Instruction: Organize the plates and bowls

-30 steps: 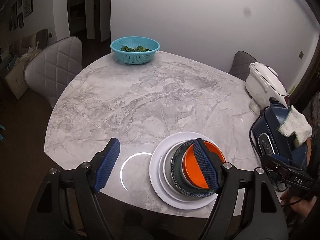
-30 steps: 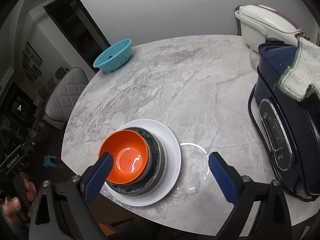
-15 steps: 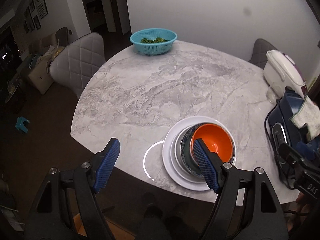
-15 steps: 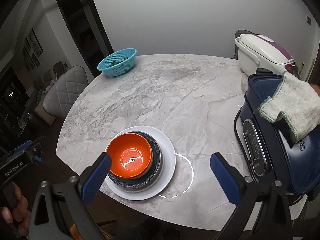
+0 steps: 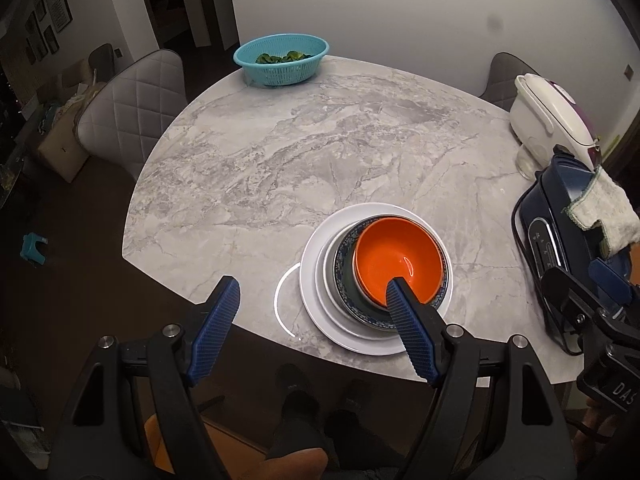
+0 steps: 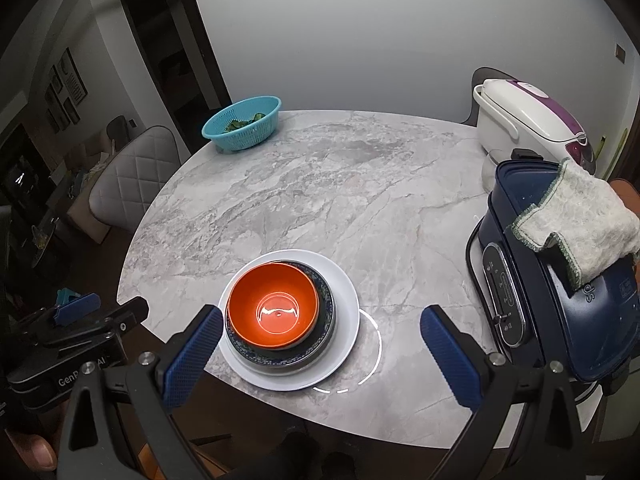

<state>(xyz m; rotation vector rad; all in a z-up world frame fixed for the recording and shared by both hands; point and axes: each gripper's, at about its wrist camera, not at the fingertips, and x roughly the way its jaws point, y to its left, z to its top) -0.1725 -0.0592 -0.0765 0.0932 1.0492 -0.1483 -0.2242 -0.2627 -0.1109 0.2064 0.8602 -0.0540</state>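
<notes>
An orange bowl (image 5: 398, 258) sits on top of a stack: a dark blue patterned bowl (image 5: 346, 264) under it, then a large white plate (image 5: 312, 280), near the front edge of the marble table (image 5: 320, 152). The stack also shows in the right wrist view, with the orange bowl (image 6: 274, 306) uppermost on the white plate (image 6: 346, 316). My left gripper (image 5: 310, 288) is open and empty, held above and in front of the stack. My right gripper (image 6: 320, 320) is open and empty, also back above the table's front edge.
A teal colander (image 5: 282, 58) with greens stands at the far edge. A white rice cooker (image 6: 528, 124) and a dark blue appliance (image 6: 560, 292) with a cloth (image 6: 584, 216) on it stand at the right. Grey padded chairs (image 5: 132, 112) stand around the table.
Both grippers have pulled back and up from the stack, so more of the table shows. The stack has not moved. Both stay open.
</notes>
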